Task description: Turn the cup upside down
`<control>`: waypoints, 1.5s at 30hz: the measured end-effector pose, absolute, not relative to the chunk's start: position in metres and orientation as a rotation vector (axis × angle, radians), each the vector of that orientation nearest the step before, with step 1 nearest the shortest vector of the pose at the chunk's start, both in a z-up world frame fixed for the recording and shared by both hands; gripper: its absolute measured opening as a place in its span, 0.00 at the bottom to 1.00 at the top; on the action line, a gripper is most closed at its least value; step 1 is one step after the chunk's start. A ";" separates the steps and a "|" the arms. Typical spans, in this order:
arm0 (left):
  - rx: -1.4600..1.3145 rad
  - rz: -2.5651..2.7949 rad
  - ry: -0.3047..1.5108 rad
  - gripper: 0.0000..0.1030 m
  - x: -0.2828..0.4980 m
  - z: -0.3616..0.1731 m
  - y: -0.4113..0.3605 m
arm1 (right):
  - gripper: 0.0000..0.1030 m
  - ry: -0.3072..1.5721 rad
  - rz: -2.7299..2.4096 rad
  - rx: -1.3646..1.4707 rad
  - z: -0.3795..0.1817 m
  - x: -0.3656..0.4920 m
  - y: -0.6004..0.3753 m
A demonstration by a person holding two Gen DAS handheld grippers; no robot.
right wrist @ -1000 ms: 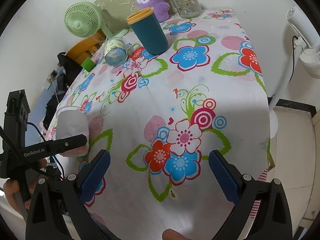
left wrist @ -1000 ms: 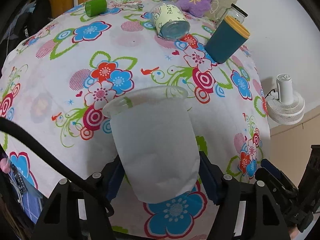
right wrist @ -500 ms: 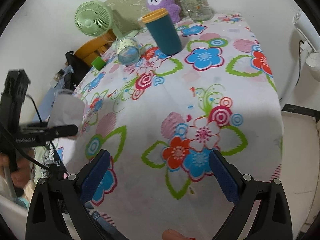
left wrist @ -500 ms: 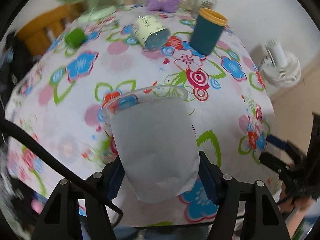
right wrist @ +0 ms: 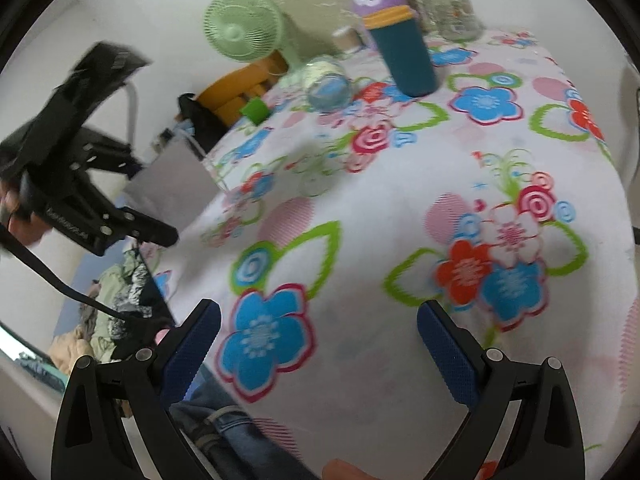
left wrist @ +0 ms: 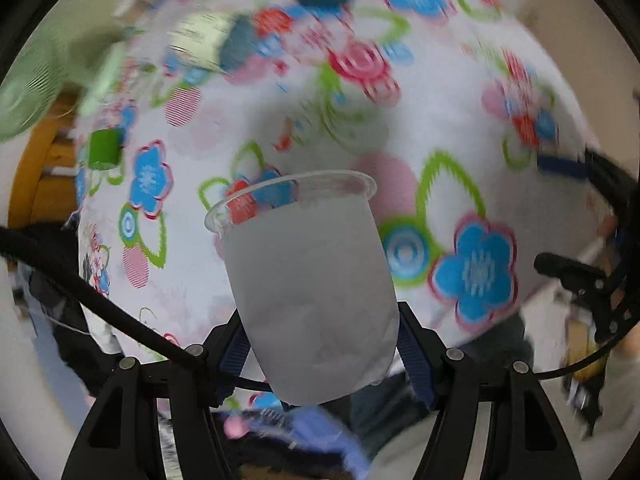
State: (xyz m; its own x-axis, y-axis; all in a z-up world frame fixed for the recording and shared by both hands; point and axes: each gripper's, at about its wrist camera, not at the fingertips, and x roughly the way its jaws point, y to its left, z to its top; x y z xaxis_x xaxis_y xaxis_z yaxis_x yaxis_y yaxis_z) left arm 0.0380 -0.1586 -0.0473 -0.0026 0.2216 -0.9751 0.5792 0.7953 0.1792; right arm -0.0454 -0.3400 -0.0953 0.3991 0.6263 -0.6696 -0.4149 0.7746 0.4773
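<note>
Since a second ago, my left tongs have lifted the cup off the desk and begun swinging it; background blurs. Item: frosted cup, clamped near its base, held in the air, rim tipped toward the floral cloth. Right tongs: spread wide, holding nothing, low over the desk. Progress: lift done, turn partway; full inversion and set-down remain, I judge.

White lettering stands on the black body of the left hand-held gripper, but it is too blurred to read.
</note>
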 end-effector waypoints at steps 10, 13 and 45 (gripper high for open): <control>1.068 -0.315 1.906 0.68 0.045 -0.093 -0.180 | 0.97 0.868 0.737 0.115 -0.088 -0.097 -0.304; 1.241 -0.293 1.947 0.69 0.039 -0.115 -0.190 | 0.97 0.823 0.716 0.110 -0.086 -0.107 -0.300; 1.384 -0.333 1.922 0.99 0.031 -0.128 -0.230 | 0.97 0.771 0.668 0.189 -0.080 -0.101 -0.308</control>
